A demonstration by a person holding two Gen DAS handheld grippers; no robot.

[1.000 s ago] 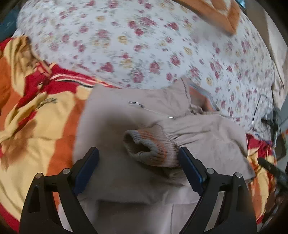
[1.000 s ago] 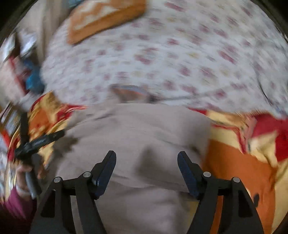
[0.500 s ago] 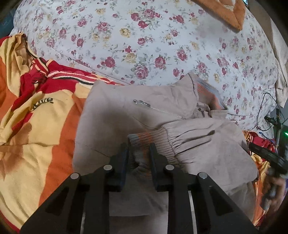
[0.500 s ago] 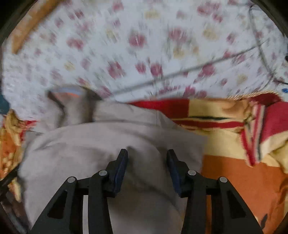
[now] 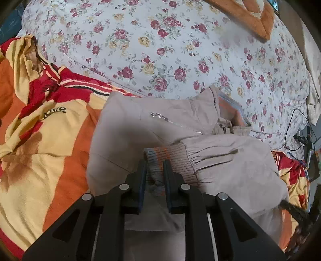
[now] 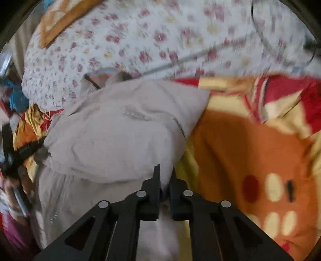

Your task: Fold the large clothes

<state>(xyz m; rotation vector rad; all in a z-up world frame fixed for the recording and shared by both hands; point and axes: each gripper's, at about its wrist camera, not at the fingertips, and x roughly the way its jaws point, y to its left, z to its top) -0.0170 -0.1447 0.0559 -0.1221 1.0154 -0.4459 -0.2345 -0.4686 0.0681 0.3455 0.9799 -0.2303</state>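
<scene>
A beige zip jacket [image 5: 140, 128] lies partly folded on an orange, yellow and red blanket [image 5: 40, 160]. One sleeve [image 5: 226, 154] is laid across its front. My left gripper [image 5: 154, 170] is shut on that sleeve's ribbed grey and orange cuff [image 5: 160, 154]. In the right wrist view the jacket [image 6: 112, 140] shows as a rumpled beige mound. My right gripper [image 6: 165, 176] is shut on a fold of the jacket's fabric at its right edge, beside the blanket [image 6: 250, 156].
A floral white quilt [image 5: 170, 50] lies beyond the jacket, with an orange cushion [image 5: 252, 18] at the far end. A black cable [image 5: 291, 128] and dark gear [image 5: 307, 138] sit at the right. The other gripper and the person's hand [image 6: 12, 160] show at the left of the right wrist view.
Both grippers went from wide open to shut. The left one closed on the sleeve cuff. The right one moved to the jacket's right edge and closed on the fabric.
</scene>
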